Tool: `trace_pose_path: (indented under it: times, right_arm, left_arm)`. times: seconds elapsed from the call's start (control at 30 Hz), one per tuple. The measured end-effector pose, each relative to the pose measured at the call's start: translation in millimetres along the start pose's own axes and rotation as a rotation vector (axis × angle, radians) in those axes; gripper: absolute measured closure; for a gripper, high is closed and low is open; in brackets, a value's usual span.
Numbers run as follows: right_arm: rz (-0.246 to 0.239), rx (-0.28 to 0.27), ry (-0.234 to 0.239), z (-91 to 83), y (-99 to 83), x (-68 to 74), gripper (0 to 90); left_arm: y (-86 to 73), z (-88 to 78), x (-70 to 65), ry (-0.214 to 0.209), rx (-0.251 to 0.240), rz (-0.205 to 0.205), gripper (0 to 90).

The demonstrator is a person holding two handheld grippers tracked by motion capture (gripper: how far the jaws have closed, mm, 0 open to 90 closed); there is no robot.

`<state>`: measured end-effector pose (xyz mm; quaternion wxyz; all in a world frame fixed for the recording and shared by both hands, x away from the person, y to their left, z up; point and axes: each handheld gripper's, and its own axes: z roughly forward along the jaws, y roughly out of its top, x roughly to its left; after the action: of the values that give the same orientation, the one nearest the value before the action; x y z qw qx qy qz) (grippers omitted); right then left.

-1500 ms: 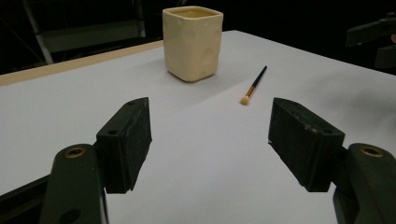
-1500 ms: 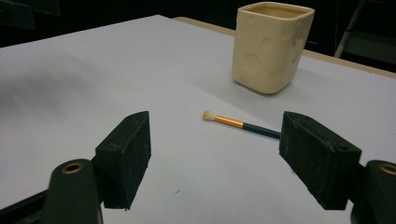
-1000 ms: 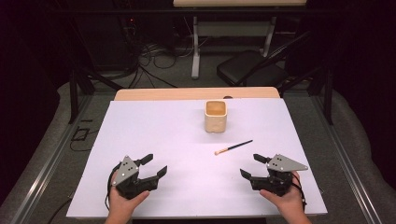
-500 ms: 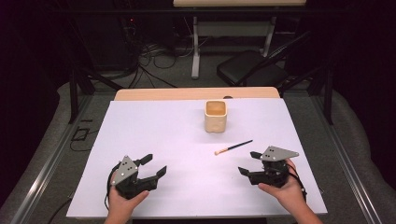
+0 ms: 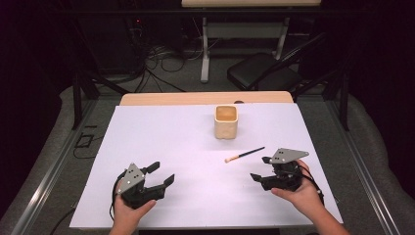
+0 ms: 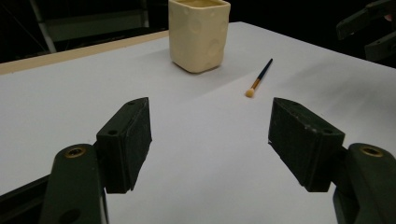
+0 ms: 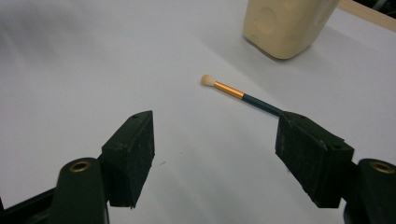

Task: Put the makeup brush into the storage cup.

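Fingers [image 7: 312,156] of the right gripper [image 5: 266,172] are spread wide, moved toward the brush [image 5: 244,154].
Its handle lies just beyond one fingertip, ungrasped; the left gripper [image 5: 160,173] is held open too.

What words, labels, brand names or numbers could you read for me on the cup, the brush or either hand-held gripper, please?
None: no readable text in any view.
Cream cup: plain, only shallow dimples.
Brush: orange band and dark handle, no print visible.
Left hand-held gripper and right hand-held gripper: black jaws and grey plates with holes, no markings.
White table: blank.
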<state>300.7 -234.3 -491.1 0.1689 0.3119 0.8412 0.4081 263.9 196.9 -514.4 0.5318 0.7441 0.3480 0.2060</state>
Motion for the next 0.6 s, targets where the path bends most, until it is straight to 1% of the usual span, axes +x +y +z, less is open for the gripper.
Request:
trace_pose_path:
  times: [0.23, 0.27, 0.43, 0.6]
  right_arm:
    - [-0.013, 0.029, 0.002, 2.1, 5.2, -2.3, 28.4]
    - [-0.016, 0.041, 0.006, 2.0, 6.1, -2.7, 28.4]
    - [-0.033, 0.061, 0.009, 3.6, 9.1, -3.3, 28.6]
    - [-0.052, 0.094, 0.013, 4.7, 13.4, -4.1, 28.6]
  left_arm:
    - [-0.1, 0.1, -0.1, -0.001, 0.0, -0.001, 30.0]
    - [-0.1, 0.0, -0.1, -0.001, 0.0, 0.001, 30.0]
    - [-0.2, 0.3, -0.1, -0.001, 0.001, -0.002, 30.0]
    - [-0.3, 0.5, -0.1, -0.002, 0.002, -0.002, 29.9]
